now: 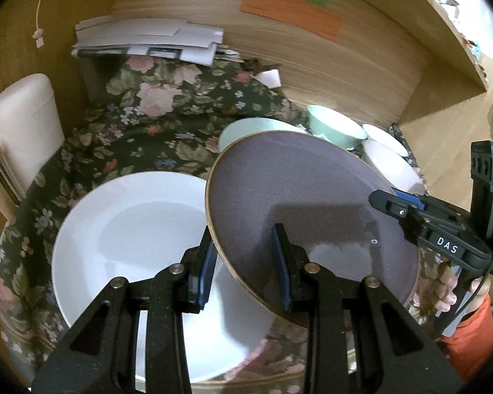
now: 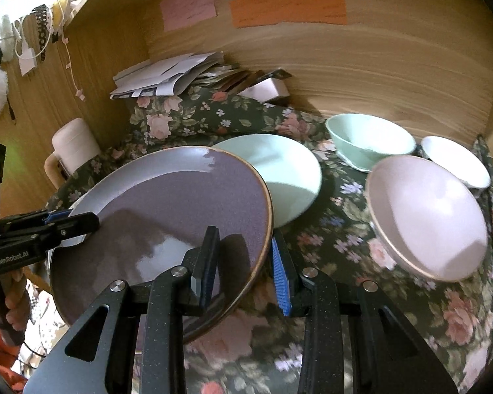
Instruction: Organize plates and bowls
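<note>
Both grippers clamp one purple plate (image 1: 299,203) by opposite edges. The left gripper (image 1: 245,271) pinches the rim at the bottom centre of its own view; the right gripper (image 2: 246,266) pinches the other rim at the bottom centre of its view. The plate hangs tilted in the middle of both frames, above a flowered cloth (image 2: 345,229).

In the left view it overlaps a white plate (image 1: 131,229) at lower left. Since each grip covers only a thin strip of rim, the plate could slide out if the two hands drift apart or twist unevenly.

Its low edge may knock the white plate while coming down. In the right view a green plate (image 2: 286,174) sits just behind it, and a pink bowl (image 2: 427,216), a green bowl (image 2: 371,141) and a white bowl (image 2: 457,161) stand to the right, so a wide swing could clip them.
</note>
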A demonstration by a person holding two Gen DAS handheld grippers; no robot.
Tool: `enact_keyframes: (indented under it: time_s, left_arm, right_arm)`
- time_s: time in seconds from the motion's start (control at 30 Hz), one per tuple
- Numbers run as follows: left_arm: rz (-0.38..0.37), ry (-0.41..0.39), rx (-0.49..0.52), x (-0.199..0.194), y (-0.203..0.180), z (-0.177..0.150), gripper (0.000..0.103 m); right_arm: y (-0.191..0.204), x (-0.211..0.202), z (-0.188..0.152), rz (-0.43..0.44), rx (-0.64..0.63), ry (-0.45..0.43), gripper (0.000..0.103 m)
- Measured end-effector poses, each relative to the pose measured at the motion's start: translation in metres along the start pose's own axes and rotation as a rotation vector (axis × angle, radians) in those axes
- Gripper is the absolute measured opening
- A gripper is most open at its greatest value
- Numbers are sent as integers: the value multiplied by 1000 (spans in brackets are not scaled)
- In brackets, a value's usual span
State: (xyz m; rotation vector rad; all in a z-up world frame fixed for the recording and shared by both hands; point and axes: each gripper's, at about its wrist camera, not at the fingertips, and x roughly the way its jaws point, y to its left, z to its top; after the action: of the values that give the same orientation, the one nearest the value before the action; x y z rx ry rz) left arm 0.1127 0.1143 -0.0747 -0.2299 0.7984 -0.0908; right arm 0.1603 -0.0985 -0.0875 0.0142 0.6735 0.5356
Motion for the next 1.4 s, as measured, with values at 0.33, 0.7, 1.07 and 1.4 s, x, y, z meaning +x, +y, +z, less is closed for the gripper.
enact_keyframes:
  time_s: [0.33, 0.7, 1.07, 1.4]
  left_arm:
    - [-41, 4, 27, -3, -32, -18, 32]
    - [-83, 42, 77, 2, -65, -38, 32]
    - [-117, 96, 101, 24, -91, -50, 32]
    - [-119, 139, 115, 52, -106, -47, 32]
  right_arm:
    - [-16, -31, -23, -33, 40, -24, 29]
    - [-36, -60, -55, -71, 92, -35, 29]
    - [-57, -71, -80, -110, 152, -24, 29]
    - [-77, -61, -89, -131, 195, 1, 29]
